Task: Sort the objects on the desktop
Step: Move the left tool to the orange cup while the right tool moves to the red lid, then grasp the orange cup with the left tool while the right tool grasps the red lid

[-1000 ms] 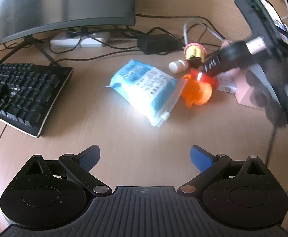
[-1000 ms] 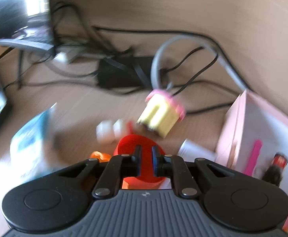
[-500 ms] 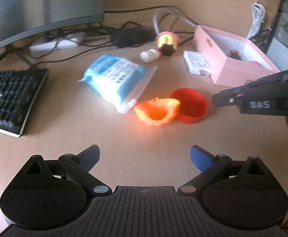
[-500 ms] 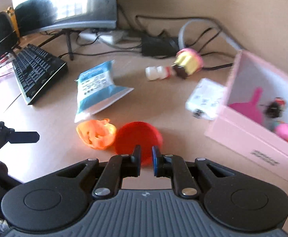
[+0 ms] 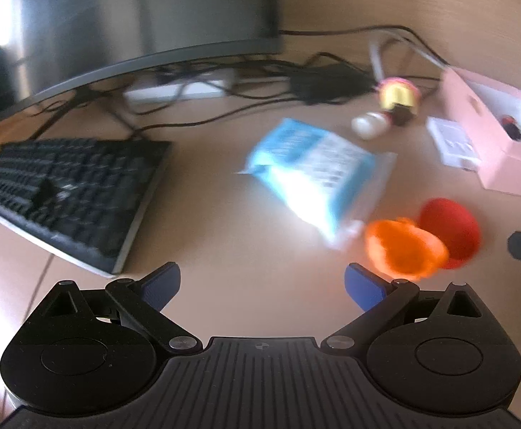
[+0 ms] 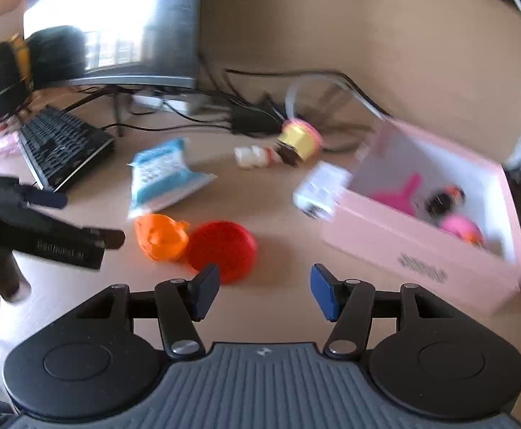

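Pink box (image 6: 414,250) to the right of the right fingers: a few small items already inside (blurred, can't name them). Blue packet (image 6: 160,178), orange toy (image 6: 160,236), red lid (image 6: 224,246), yellow-pink toy (image 6: 299,139) lie unsorted on the desk ahead. Right gripper (image 6: 264,296) jaws opening, nothing between. Left gripper (image 5: 262,287) spread, empty. Most sorting left, I judge.
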A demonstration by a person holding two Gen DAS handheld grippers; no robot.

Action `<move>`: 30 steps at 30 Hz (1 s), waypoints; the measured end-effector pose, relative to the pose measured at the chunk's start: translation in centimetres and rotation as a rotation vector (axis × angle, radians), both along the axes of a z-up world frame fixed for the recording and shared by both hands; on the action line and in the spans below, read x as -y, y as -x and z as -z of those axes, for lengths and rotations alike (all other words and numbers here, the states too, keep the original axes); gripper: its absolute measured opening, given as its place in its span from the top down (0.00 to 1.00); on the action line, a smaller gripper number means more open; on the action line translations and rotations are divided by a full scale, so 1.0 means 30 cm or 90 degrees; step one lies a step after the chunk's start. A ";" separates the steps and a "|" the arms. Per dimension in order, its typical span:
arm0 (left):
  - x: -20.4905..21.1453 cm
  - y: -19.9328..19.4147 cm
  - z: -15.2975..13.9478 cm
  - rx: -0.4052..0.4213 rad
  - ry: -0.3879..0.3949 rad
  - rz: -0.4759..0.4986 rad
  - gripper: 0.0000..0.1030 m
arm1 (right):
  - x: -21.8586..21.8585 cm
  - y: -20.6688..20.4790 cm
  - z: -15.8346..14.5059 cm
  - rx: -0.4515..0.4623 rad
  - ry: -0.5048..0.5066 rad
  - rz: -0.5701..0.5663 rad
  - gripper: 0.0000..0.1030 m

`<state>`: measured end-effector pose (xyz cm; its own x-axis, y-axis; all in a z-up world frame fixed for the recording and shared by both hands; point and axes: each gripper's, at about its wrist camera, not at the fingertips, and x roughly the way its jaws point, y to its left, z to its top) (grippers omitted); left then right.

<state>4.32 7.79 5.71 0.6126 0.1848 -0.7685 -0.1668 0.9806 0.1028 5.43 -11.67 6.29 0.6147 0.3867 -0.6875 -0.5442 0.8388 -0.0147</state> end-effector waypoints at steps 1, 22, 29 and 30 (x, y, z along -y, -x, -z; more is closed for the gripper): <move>-0.022 0.010 -0.008 0.004 0.005 -0.011 0.02 | -0.024 -0.011 0.004 -0.002 -0.003 -0.007 0.46; 0.236 -0.070 0.062 0.008 0.009 0.229 0.02 | 0.240 0.014 0.130 -0.052 0.076 0.154 0.70; 0.252 -0.098 0.081 -0.006 0.014 0.213 0.34 | 0.337 0.082 0.109 -0.044 0.041 0.194 0.66; 0.253 -0.096 0.078 -0.003 0.012 0.205 0.37 | 0.333 0.084 0.109 -0.042 0.039 0.195 0.64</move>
